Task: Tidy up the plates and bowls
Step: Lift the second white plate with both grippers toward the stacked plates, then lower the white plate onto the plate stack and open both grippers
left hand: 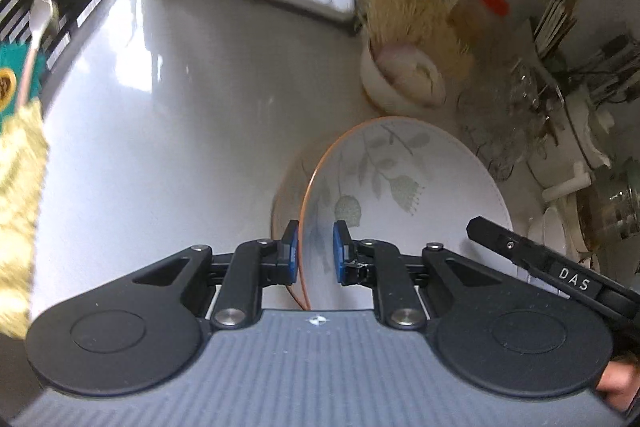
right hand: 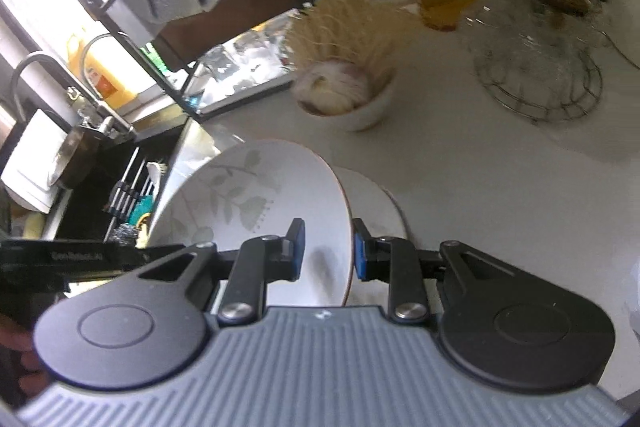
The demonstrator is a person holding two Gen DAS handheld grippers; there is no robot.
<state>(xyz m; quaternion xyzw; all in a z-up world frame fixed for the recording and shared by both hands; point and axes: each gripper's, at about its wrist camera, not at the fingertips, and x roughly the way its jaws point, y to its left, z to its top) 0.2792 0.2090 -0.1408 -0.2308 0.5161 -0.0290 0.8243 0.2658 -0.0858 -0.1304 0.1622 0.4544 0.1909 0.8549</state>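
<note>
Straddling the orange-trimmed rim of the leaf-patterned bowl (left hand: pixel 404 183), the left gripper (left hand: pixel 316 253) has its blue pads (left hand: pixel 292 251) set narrowly apart, one on each face of the wall; whether they press the ceramic or merely bracket it, I cannot tell. The right gripper (right hand: pixel 329 251) stands astride the opposite rim of the same bowl (right hand: pixel 256 203) in the same narrow stance, its outer pad seemingly touching the wall and the inner pad showing a gap, so a firm hold is again uncertain.

The bowl is tipped up on edge above the plate (right hand: pixel 376 203) on the countertop (left hand: pixel 180 99), with the plate showing at 9 o'clock of the bowl in the left view and at 3 o'clock in the right view.

Glazed ceramic is smooth and hard, and the pads bite only a thin curved lip, so I judge the bowl could pivot or slip between them if either side loosens. A drop would strike the plate below and chip both. Pulling the two grippers unevenly could twist the rim out of one pair.

Farther out, at 1 o'clock in the left view, a small white cup (left hand: pixel 394 83) holds a bristly straw-coloured brush (left hand: pixel 412 11). A wire trivet (right hand: pixel 540 87) under clear glassware sits at 2 o'clock in the right view, and a swing that way could knock them.
</note>
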